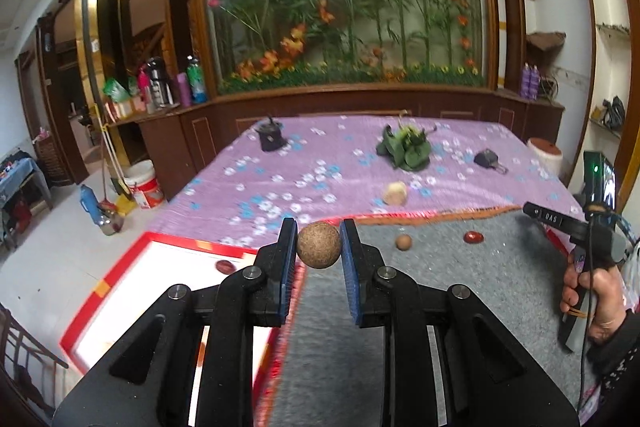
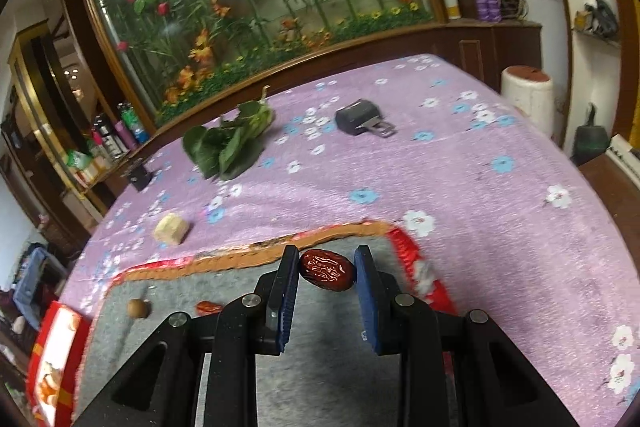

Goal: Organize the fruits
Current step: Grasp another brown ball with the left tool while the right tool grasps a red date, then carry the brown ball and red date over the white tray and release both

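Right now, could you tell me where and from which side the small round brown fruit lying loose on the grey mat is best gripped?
Grip the small brown fruit across its middle, coming from above. It is round and sits alone on the grey mat, with open mat on both sides.

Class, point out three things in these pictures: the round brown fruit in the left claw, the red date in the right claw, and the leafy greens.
round brown fruit [image 1: 319,245], left wrist view, centre of ball.
red date [image 2: 328,270], right wrist view, wrinkled middle.
leafy greens [image 2: 228,145], right wrist view, broad dark leaf.
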A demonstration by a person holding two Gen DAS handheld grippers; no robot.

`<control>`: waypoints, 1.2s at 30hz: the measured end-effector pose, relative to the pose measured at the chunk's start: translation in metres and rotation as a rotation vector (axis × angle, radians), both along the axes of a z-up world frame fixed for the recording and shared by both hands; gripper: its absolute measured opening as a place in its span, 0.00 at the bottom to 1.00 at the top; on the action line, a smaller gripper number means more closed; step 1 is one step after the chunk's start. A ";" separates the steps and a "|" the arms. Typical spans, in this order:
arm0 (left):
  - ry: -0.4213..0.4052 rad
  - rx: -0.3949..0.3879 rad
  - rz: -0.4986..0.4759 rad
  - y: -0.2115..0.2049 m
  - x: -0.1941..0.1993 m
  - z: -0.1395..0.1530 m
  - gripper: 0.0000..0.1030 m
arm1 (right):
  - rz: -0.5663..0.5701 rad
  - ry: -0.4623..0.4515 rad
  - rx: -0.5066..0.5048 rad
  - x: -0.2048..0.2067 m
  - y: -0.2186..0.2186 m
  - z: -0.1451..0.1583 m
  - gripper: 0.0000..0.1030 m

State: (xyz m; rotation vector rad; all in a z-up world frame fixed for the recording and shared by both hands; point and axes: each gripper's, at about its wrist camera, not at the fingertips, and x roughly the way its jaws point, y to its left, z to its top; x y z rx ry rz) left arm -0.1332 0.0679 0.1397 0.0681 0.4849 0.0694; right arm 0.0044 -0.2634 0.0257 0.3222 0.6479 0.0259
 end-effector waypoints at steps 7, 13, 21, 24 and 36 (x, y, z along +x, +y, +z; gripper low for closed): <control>-0.058 -0.020 0.031 0.027 -0.022 0.015 0.21 | -0.028 -0.026 0.050 -0.013 0.002 0.013 0.27; -0.091 -0.043 0.077 0.053 -0.035 0.020 0.21 | 0.140 -0.080 0.067 -0.031 0.070 0.044 0.27; -0.089 -0.068 0.144 0.088 -0.045 0.014 0.21 | 0.384 -0.123 0.077 -0.052 0.184 0.067 0.27; -0.089 -0.078 0.170 0.101 -0.046 0.011 0.21 | 0.454 -0.119 0.079 -0.059 0.218 0.069 0.27; -0.058 -0.119 0.241 0.142 -0.047 -0.011 0.21 | 0.660 -0.086 0.013 -0.085 0.323 0.057 0.27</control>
